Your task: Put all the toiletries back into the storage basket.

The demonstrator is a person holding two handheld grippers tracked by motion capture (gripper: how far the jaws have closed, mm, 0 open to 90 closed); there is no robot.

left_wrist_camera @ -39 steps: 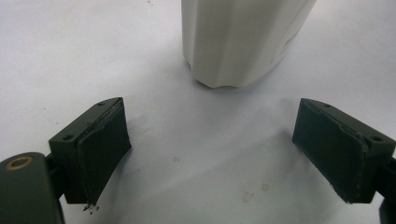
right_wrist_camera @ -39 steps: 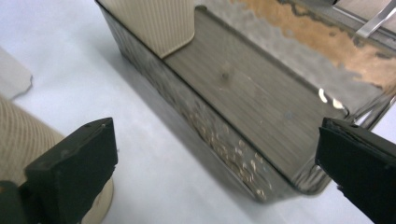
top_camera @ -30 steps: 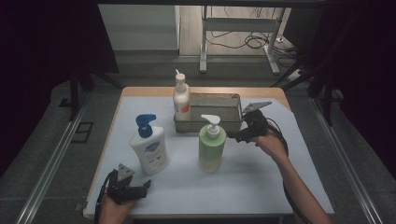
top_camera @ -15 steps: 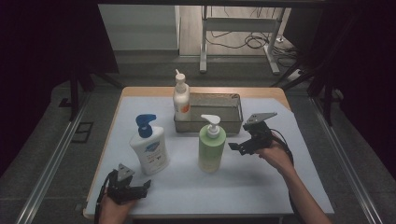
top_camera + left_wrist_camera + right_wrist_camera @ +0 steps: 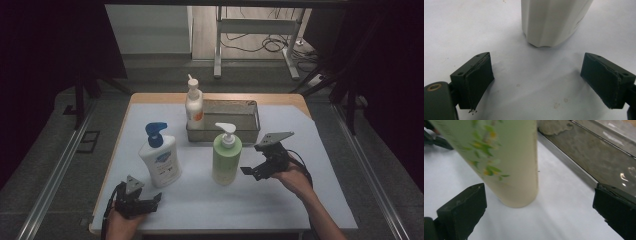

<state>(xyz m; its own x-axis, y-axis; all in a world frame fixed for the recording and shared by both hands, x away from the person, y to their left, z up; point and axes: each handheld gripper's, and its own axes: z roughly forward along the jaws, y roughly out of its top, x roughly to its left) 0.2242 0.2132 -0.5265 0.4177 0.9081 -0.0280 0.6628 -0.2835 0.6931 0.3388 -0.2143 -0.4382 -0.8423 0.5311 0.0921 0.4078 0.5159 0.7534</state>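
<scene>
A white-covered table (image 5: 300, 200) carries a green pump bottle (image 5: 226, 160), white pump bottle (image 5: 160, 160) and a seemingly metal tray (image 5: 245, 135).

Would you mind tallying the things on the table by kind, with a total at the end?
Pump bottles: 3 – green bottle, white bottle with blue pump, white bottle with orange label
Metal trays: 1 – grey tray
Hand-held grippers: 2 – left gripper, right gripper, both open
Total: 6

I've brought the right gripper (image 5: 251, 170) down from beside the metal tray (image 5: 250, 107) toward me. Its spread jaws now sit just beside the pale green pump bottle (image 5: 226, 161).
</scene>
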